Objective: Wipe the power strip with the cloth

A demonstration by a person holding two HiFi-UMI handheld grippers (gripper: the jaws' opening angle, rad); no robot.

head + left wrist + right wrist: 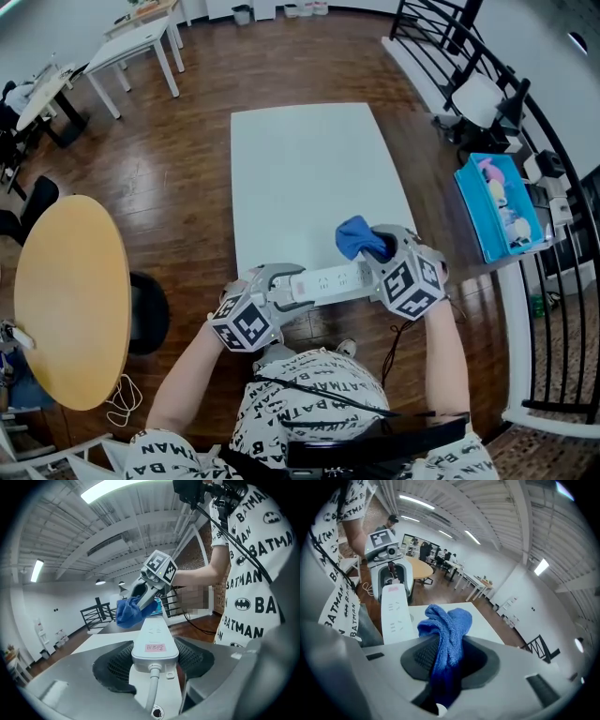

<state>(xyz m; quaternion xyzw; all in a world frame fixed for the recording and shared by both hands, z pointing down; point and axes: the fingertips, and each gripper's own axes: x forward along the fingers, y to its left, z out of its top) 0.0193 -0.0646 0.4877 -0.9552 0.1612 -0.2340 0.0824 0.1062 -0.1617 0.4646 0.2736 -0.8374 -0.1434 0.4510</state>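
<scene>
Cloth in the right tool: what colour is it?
The cloth is plain blue, shown best in the right gripper view.

cloth (354, 234): blue | power strip (328, 279): white, label (156, 647) pink | table (300, 159): white | floor (178, 178): dark brown wood grain | round table (70, 300), 9 o'clock: tan-yellow | bin (473, 216), 3 o'clock: blue | shirt (272, 422): white, black bat print | left gripper (292, 284), right gripper (375, 246): grey bodies, black pads, black-and-white square markers
</scene>
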